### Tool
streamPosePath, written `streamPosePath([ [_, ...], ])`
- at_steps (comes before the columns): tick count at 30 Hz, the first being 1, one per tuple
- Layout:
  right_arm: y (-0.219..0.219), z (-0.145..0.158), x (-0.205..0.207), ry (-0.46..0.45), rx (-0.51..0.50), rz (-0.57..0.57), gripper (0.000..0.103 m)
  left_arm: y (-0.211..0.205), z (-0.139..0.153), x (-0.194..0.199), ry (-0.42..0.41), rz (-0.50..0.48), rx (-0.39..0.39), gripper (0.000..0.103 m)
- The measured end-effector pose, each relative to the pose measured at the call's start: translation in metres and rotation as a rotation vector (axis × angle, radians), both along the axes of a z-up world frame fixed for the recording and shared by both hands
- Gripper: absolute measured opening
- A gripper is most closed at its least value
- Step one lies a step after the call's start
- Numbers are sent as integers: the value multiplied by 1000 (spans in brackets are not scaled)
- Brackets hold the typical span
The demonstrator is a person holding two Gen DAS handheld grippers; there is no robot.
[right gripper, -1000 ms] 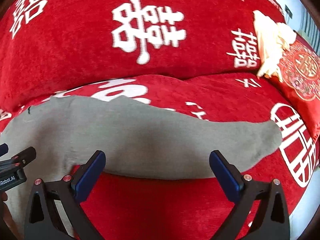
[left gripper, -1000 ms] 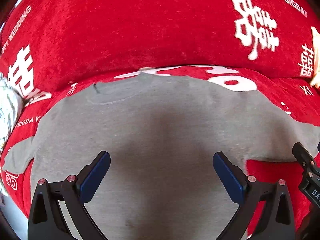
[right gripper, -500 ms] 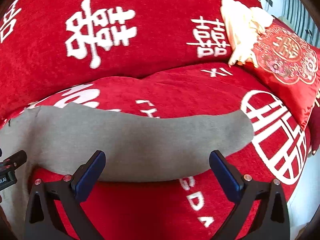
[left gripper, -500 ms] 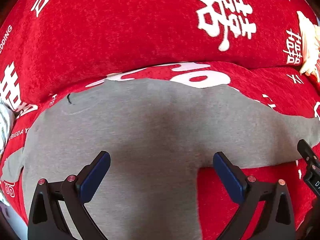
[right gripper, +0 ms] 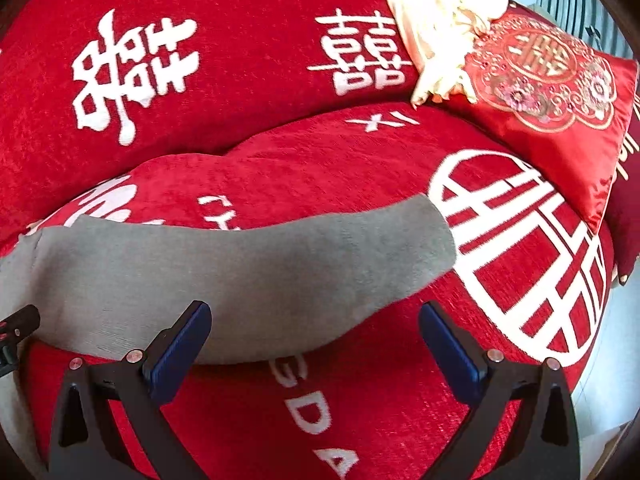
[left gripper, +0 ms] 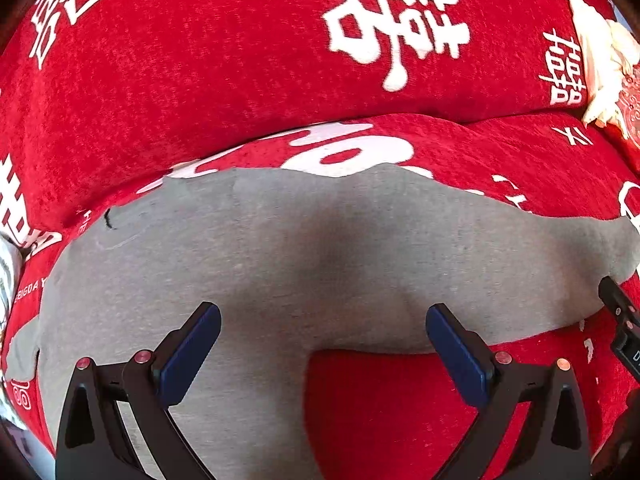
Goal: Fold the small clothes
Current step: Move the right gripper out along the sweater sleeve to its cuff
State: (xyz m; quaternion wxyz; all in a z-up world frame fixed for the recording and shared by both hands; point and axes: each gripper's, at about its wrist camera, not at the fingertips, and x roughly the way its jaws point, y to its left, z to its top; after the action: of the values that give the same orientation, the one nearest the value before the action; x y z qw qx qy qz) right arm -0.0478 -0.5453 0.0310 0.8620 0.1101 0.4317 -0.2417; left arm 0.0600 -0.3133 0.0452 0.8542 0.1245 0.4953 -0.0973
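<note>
A small grey long-sleeved shirt (left gripper: 280,264) lies flat on the red sofa seat (left gripper: 500,156). Its right sleeve (right gripper: 280,264) stretches out to the right. My left gripper (left gripper: 320,344) is open and empty, hovering over the shirt's body near the armpit. My right gripper (right gripper: 316,340) is open and empty, hovering over the sleeve's lower edge. The tip of the right gripper shows at the right edge of the left wrist view (left gripper: 620,320). The tip of the left gripper shows at the left edge of the right wrist view (right gripper: 16,328).
The sofa back (left gripper: 200,80) with white characters rises behind the shirt. A red embroidered cushion (right gripper: 552,92) and a cream cloth (right gripper: 436,28) sit at the far right. Patterned fabric (left gripper: 8,276) lies at the far left.
Both grippers have moved to the right along the shirt. The left one went from over the body toward the armpit, the right one further out along the sleeve. Both stayed open.
</note>
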Motion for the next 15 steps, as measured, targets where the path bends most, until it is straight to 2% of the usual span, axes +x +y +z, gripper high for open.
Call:
streamPosePath([
  [8,-30,-24,-12,18,51,-79,103,-22,-7,0,4,-29,7,103],
  [10,-30,-24,-9,14,19,-72,103,-26,-9,1,8,-34,9,103],
  [15,-38,-26,7,1,12,-75,103,-32,-16,4,20,-34,14,103],
])
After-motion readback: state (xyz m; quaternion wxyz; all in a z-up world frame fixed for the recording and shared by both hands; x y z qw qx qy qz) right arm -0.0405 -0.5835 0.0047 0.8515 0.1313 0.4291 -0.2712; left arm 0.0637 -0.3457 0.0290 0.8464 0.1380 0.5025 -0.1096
